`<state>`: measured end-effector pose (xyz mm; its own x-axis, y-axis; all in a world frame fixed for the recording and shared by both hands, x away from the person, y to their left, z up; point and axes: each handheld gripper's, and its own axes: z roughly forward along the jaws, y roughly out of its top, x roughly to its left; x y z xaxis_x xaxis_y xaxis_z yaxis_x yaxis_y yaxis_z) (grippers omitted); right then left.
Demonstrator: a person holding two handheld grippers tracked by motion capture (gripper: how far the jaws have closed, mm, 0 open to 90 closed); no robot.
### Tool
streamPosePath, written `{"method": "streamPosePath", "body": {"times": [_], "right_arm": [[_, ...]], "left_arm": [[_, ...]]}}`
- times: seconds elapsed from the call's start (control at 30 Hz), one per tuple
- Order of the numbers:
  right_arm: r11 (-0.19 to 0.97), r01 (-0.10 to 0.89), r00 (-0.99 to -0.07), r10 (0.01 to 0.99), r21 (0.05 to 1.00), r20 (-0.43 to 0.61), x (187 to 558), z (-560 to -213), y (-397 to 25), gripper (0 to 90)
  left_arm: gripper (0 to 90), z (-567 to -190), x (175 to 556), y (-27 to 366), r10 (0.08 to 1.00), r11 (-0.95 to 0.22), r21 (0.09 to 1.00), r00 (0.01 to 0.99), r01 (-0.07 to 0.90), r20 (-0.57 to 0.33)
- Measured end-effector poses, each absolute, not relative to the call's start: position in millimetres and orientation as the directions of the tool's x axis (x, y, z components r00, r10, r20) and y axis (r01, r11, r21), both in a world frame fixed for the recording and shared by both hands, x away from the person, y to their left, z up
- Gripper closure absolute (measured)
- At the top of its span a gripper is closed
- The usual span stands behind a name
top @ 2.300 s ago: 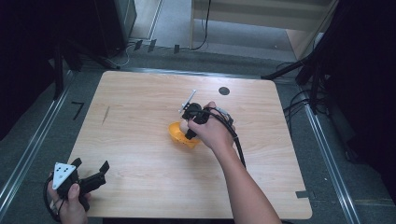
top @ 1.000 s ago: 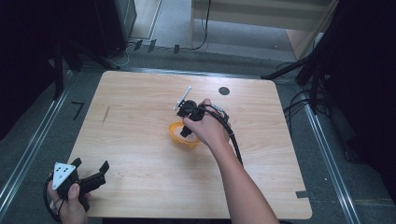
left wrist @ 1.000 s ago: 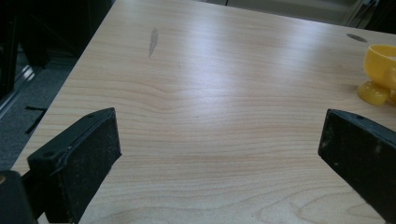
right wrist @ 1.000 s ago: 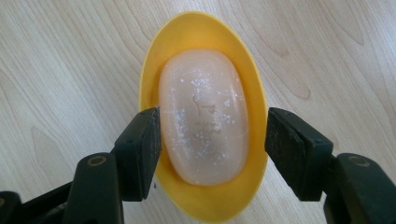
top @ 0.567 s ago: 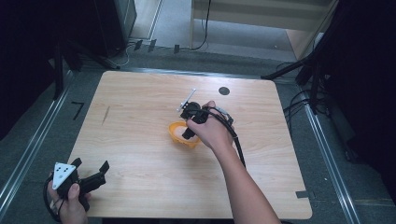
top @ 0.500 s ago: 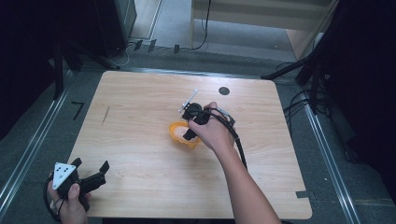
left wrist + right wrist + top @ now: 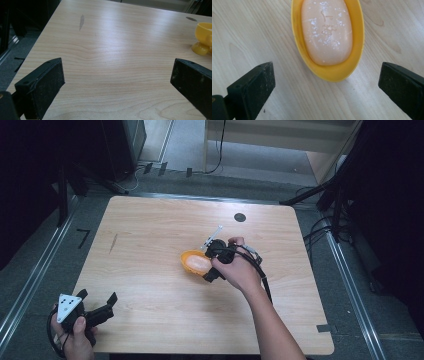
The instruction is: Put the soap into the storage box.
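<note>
Soap (image 7: 327, 30) lies in its yellow dish (image 7: 329, 71) mid-table, just beyond my right gripper (image 7: 325, 82), whose jaws stand wide apart over it. It looks hard, smooth, probably slippery; I'd pinch across its narrow sides. My left gripper (image 7: 117, 82) hangs open too, near the table (image 7: 150, 235) corner.
</note>
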<state>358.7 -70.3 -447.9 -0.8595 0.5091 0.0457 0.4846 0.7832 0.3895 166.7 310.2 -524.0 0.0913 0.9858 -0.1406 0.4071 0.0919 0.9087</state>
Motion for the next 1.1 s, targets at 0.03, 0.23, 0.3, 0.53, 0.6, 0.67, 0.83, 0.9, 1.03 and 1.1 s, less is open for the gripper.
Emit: {"method": "streamPosePath", "body": {"times": [0.03, 0.23, 0.3, 0.53, 0.6, 0.67, 0.83, 0.9, 1.03, 1.1], "right_arm": [[0.780, 0.486, -0.860, 0.508, 0.394, 0.053, 358, -448, -72, 0.0], [0.760, 0.500, -0.848, 0.527, 0.414, 0.058, 351, -455, -86, 0.0], [0.765, 0.500, -0.847, 0.529, 0.406, 0.047, 349, -458, -89, 0.0], [0.755, 0.507, -0.840, 0.541, 0.417, 0.042, 338, -465, -101, 0.0], [0.741, 0.510, -0.837, 0.544, 0.437, 0.054, 336, -468, -105, 0.0], [0.736, 0.515, -0.832, 0.552, 0.439, 0.051, 333, -471, -110, 0.0], [0.712, 0.539, -0.815, 0.576, 0.450, 0.065, 327, -480, -121, 0.0], [0.703, 0.543, -0.810, 0.583, 0.458, 0.066, 325, -483, -126, 0.0], [0.686, 0.545, -0.801, 0.595, 0.481, 0.059, 320, -486, -135, 0.0], [0.678, 0.545, -0.796, 0.603, 0.494, 0.051, 318, -487, -139, 0.0]], "left_arm": [[0.0, -524, 167, 310, 0.986, 0.092, 0.909, 0.091, 0.407, -0.141], [0.0, -524, 167, 310, 0.986, 0.095, 0.909, 0.089, 0.406, -0.143], [0.0, -524, 167, 310, 0.986, 0.096, 0.909, 0.089, 0.406, -0.144], [0.0, -524, 167, 310, 0.986, 0.095, 0.909, 0.090, 0.406, -0.143], [0.0, -524, 167, 310, 0.986, 0.094, 0.909, 0.090, 0.407, -0.142], [0.0, -524, 167, 310, 0.986, 0.092, 0.909, 0.092, 0.407, -0.140], [0.0, -524, 167, 310, 0.986, 0.092, 0.909, 0.092, 0.406, -0.140], [0.0, -524, 167, 310, 0.986, 0.091, 0.909, 0.092, 0.406, -0.140], [0.0, -524, 167, 310, 0.986, 0.090, 0.909, 0.092, 0.407, -0.139], [0.0, -524, 167, 310, 0.986, 0.090, 0.909, 0.092, 0.407, -0.139]]}}
